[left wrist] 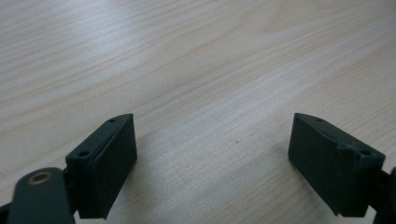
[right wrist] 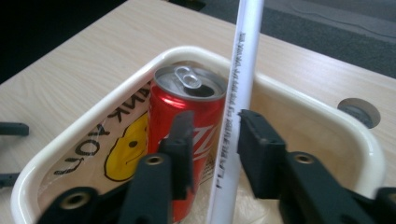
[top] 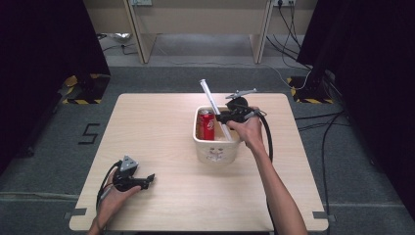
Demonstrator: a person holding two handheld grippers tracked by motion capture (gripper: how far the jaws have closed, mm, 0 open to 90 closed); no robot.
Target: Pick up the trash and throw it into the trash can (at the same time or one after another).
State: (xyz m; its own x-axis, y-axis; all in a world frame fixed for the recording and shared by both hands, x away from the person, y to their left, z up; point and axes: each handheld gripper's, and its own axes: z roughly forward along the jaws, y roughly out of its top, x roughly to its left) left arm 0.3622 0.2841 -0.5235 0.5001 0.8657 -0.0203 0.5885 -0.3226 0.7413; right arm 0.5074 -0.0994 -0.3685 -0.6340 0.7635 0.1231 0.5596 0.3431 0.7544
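The right gripper [right wrist: 212,135] is hanging over the cream basket [top: 215,149], and a long white tube [right wrist: 238,93] is standing between its jaws. In the right gripper view the jaws are sitting a little apart from the tube, with a gap on both sides, so they are not pressing it; the tube is leaning by itself against the far rim of the basket. Its lower end is going down inside the basket, just beside the red can [right wrist: 187,121], which is standing upright there with the opened top showing. In the high view the upper end of the tube is sticking out above the basket, tilted away from the person.

I am judging that the placing of the tube in the basket is almost done: the tube is already inside and released. What is remaining is to draw the right gripper away without knocking the tube or the can.

The left gripper [left wrist: 212,158] is resting low over the bare wooden table [top: 161,127], near the person's edge, with its jaws wide apart and nothing between them
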